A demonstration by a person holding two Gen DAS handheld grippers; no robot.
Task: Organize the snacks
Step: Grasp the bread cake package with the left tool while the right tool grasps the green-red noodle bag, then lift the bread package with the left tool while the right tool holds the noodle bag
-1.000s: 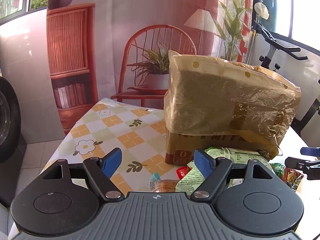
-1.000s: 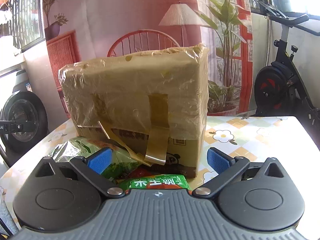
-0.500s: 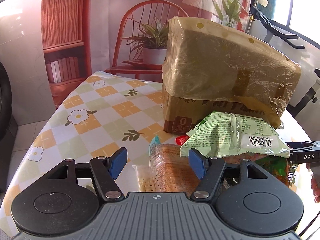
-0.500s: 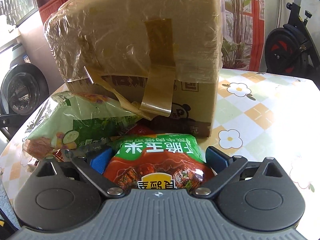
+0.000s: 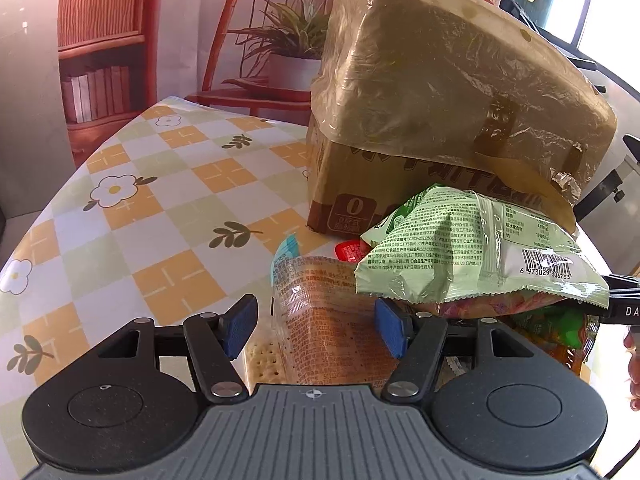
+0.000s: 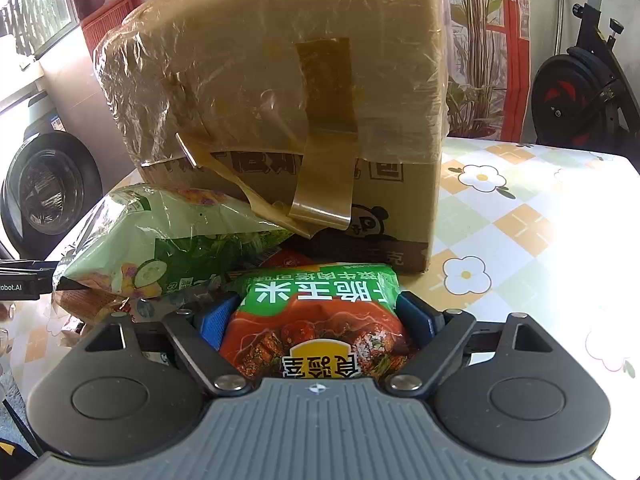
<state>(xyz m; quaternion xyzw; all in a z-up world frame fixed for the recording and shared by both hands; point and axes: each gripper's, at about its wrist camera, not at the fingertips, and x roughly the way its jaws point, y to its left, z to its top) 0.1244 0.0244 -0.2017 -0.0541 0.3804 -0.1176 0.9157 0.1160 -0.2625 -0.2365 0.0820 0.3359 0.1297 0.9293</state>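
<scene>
While both grippers' fingers are closing, the right gripper [image 6: 318,322] around a red snack bag [image 6: 320,316] and the left gripper [image 5: 316,328] around a cracker packet [image 5: 320,320] on the bench [image 5: 160,208], gentle squeezes should spare the contents.

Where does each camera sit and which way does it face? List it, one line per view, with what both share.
Left wrist: on the left gripper, looking forward and down at a cracker packet between its closing jaws; a fingertip shows at the right edge.
Right wrist: on the right gripper, looking forward and down at a red-and-green snack bag between its closing jaws.
Shared: the plastic-wrapped cardboard box, the pale green snack bag and the flowered tablecloth.
</scene>
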